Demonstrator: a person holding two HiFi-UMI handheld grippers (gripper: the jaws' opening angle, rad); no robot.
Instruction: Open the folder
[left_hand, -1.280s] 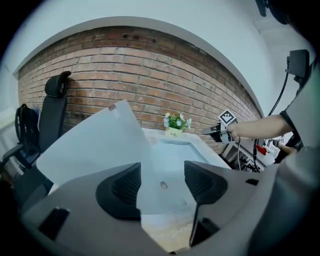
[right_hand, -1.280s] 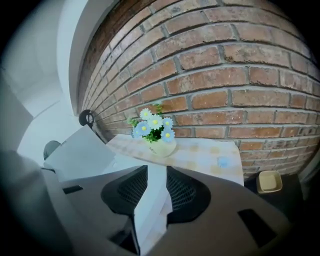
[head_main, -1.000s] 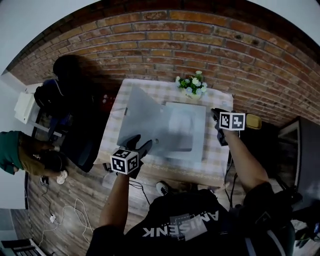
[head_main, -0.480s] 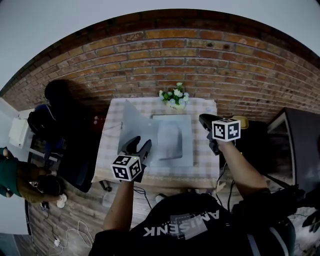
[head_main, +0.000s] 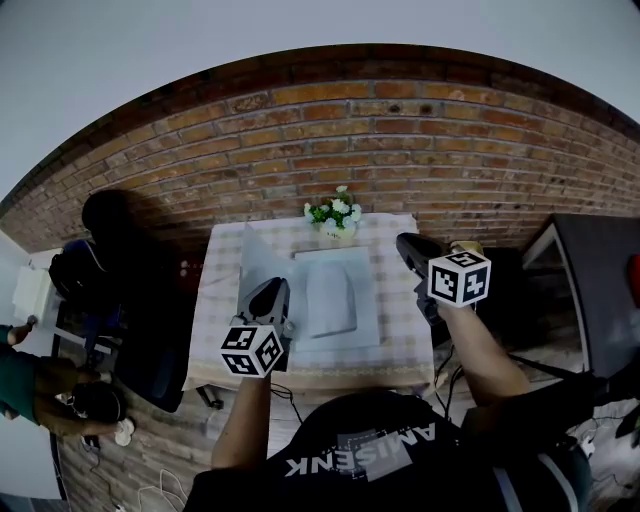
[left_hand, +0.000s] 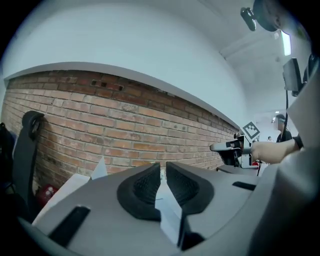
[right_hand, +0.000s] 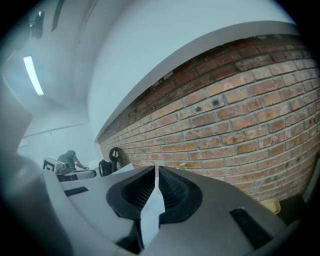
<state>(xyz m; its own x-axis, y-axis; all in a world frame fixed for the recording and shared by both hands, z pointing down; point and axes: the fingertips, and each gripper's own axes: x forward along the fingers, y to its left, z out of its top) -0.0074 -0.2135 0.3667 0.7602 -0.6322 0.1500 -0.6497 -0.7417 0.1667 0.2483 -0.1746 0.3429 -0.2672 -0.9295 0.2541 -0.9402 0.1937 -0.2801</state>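
A pale grey folder lies open on the checked table; its cover stands raised along the left side. In front of the cover and apart from it, my left gripper hangs in the air. Seen in the left gripper view, the left gripper has just been closing: a thin slit remains, with nothing in it. Off the table's right edge my right gripper is also raised. The right gripper has just been closing too, and its pads nearly meet on nothing.
A pot of white flowers stands at the table's far edge against the brick wall. A black office chair is to the left, a dark cabinet to the right. A person crouches at far left.
Both grippers have lifted away from the folder and table. The left jaws, wide open before, have come together. The folder stays open with its cover up.
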